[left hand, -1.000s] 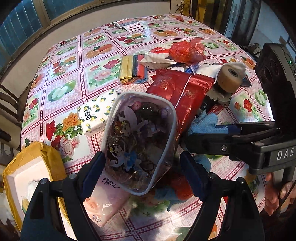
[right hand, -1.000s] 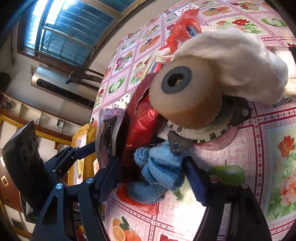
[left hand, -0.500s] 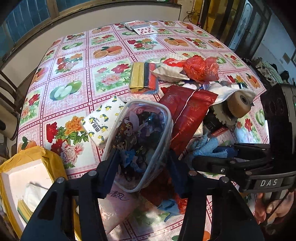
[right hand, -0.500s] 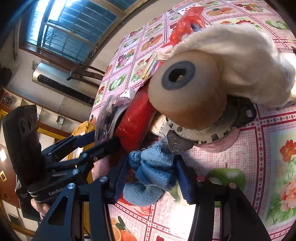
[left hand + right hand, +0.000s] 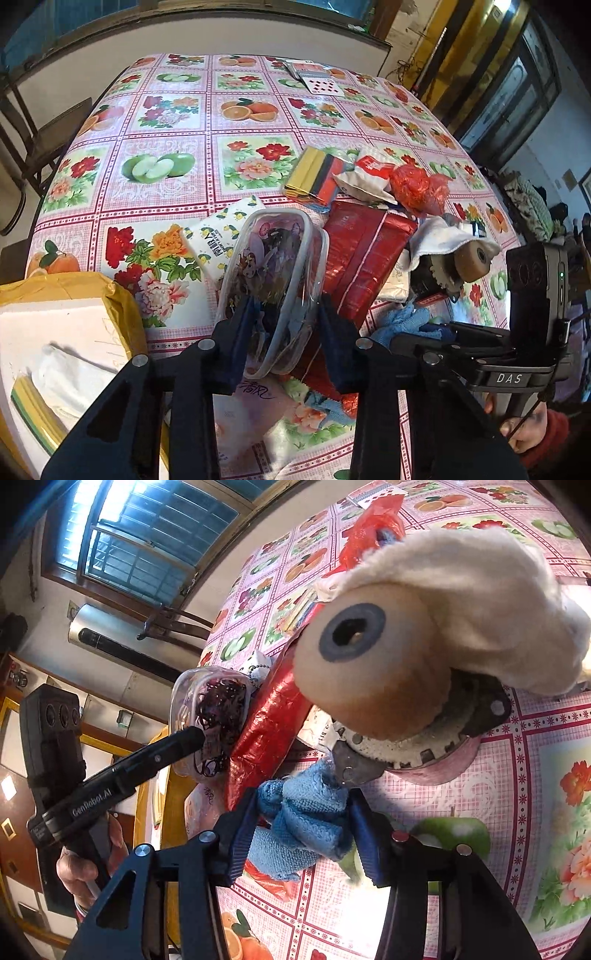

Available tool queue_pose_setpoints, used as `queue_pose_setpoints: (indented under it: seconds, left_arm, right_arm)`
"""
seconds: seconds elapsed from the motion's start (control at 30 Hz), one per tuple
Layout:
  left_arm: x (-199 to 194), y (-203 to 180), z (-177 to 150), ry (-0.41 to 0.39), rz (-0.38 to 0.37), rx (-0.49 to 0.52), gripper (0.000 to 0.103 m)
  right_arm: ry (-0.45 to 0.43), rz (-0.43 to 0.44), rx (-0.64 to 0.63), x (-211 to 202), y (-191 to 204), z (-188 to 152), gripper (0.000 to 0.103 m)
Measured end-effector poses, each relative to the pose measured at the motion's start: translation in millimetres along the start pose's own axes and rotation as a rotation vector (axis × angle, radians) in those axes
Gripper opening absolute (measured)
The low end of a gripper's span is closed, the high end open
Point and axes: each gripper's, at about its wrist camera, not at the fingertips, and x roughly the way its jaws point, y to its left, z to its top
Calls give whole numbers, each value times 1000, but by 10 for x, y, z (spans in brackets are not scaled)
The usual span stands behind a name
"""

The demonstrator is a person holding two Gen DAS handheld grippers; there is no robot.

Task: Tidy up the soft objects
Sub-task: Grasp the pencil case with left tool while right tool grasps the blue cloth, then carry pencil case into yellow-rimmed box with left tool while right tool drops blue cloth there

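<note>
Left tongs: left gripper (image 5: 286, 325) had closed on the clear pouch (image 5: 275, 266), fingers pinching its lower end, where a second earlier they stood wide on either side of it
Right tongs: right gripper (image 5: 304, 829) had likewise drawn in and clamped on the blue cloth (image 5: 299, 827), its pads pressed into the knit from both sides
Change: both pairs went from apart to gripping within the last second; the pouch now stood tilted up off the tablecloth (image 5: 162, 122) in place of lying flat
Meaning: both pick-ups looked secured, so the step in hand was likely lifting and carrying, with sorting into a place not yet done
Pouch position: held over the front of the table, touching the red foil bag (image 5: 364, 247) on one side and just beside the lemon-print tissue pack (image 5: 218, 236) on the other
Cloth position: low at the table's near edge, just under the toothed end of the tape dispenser (image 5: 373, 672), possibly snagging there
Count, soft items seen: one blue cloth, one white cloth (image 5: 476, 602) draped on the dispenser, one clear pouch, one red foil bag, one red plastic bag (image 5: 419, 190)
Count, packs: one lemon-print pack, one pink pack (image 5: 243, 410) under the left gripper
Count, other: one foam box (image 5: 62, 350) at front left, one striped sleeve of coloured sheets (image 5: 314, 175), one spread of playing cards (image 5: 317, 75) at the far edge
</note>
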Motion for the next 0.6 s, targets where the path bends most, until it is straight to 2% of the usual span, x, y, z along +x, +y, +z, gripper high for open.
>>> queue_pose_setpoints:
  seconds: [0.07, 0.13, 0.43, 0.6]
  left_arm:
    - [-13, 39, -15, -10, 67, -9, 23]
    - [-36, 67, -45, -26, 94, -24, 20]
    - [-311, 225, -138, -112, 85, -112, 19]
    - [-719, 349, -258, -184, 99, -145, 19]
  right_arm:
    - [1, 1, -13, 14, 49, -6, 47]
    - [-1, 10, -17, 10, 73, -7, 45]
    - [-29, 71, -33, -150, 226, -17, 45]
    - [-19, 134, -90, -92, 611, 28, 45]
